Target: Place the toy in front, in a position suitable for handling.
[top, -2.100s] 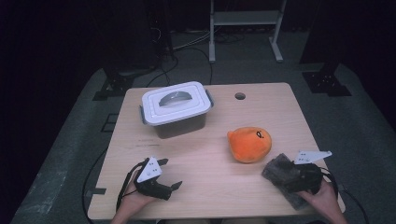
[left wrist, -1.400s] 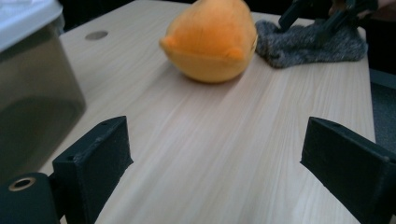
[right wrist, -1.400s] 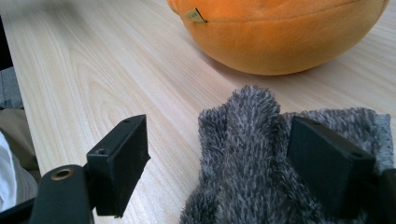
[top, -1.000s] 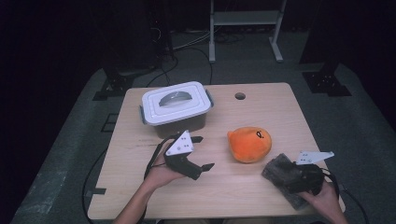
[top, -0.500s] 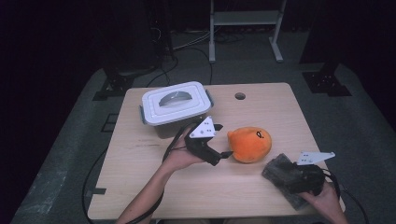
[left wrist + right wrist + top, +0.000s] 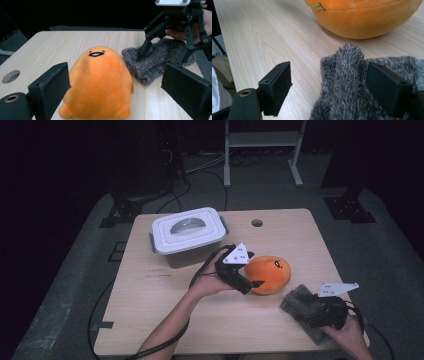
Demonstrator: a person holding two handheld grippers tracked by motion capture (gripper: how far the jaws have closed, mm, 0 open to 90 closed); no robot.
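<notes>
The left tool [image 6: 254,283], jaws released, straddles the plush [image 6: 98,82]; no grasp yet. At its 4 o'clock, the right tool [image 6: 320,314] rests released over the cloth [image 6: 362,87].

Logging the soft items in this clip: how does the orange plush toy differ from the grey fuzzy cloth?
The round orange plush toy is smooth and domed; the grey fuzzy cloth is shaggy and lies low and rumpled. The plush toy sits between the open jaws of the left claw, untouched; the cloth lies under the right claw, one jaw pressing into it. Both are soft and rest on the wooden table.
</notes>
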